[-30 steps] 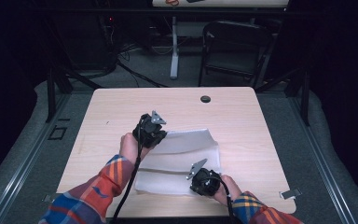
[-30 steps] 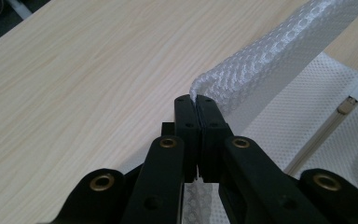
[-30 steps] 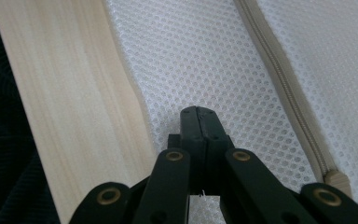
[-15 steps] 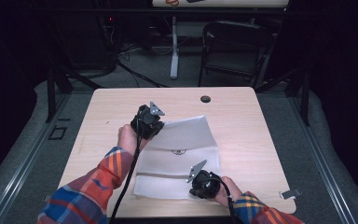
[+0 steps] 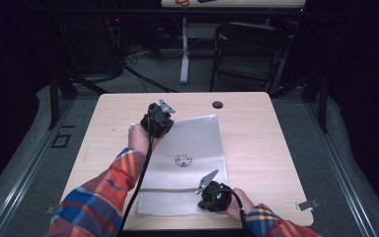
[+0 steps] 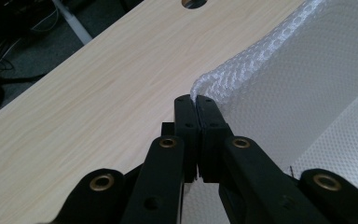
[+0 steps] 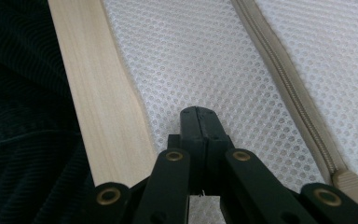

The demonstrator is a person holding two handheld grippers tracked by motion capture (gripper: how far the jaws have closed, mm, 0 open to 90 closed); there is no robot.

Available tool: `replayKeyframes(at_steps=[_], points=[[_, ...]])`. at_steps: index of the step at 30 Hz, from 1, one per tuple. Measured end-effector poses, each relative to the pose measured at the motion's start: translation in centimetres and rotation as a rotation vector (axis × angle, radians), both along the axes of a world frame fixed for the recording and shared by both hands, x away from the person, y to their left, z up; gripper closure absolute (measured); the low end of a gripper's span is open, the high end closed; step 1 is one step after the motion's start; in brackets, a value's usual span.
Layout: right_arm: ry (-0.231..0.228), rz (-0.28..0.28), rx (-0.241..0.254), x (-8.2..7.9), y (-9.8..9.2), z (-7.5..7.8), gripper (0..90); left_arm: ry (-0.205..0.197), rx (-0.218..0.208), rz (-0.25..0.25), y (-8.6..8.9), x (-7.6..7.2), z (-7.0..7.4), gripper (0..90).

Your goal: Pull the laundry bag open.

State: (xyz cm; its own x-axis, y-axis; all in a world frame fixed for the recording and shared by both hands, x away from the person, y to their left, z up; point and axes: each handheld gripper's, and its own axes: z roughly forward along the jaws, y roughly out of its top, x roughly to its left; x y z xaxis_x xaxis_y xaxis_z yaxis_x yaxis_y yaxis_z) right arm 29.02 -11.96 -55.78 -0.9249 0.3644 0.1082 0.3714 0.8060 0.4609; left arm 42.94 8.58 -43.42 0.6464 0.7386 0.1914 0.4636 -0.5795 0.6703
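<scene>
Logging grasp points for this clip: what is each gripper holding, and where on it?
Left gripper: jaws shut on the white mesh bag's far left corner. Right gripper: jaws shut on the bag's near edge, below the zipper.

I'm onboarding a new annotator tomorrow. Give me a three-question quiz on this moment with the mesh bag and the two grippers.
1. True or false: the left gripper stands at the white mesh bag's far corner.
2. What runs across the bag close to the right gripper?
A) a beige zipper
B) a red ribbon
C) a metal chain
3. Fill in: the small dark round hole sits near the wooden table's ____ edge.

Key:
1. True; in the left gripper view its jaws stand closed at the raised corner.
2. A
3. far
</scene>
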Motion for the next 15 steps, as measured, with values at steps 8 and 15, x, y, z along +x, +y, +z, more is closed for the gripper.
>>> replayKeyframes(at_steps=[8, 15], points=[[0.012, -0.005, 0.006, 0.0, 0.1, 0.0, 90.0, -0.013, 0.011, 0.01, -1.2, 1.5, -0.8, 88.7], [0.036, -0.026, 0.027, 0.1, 0.4, -0.2, 90.0, -0.003, -0.004, 0.045, -1.7, 2.8, -1.8, 88.4]])
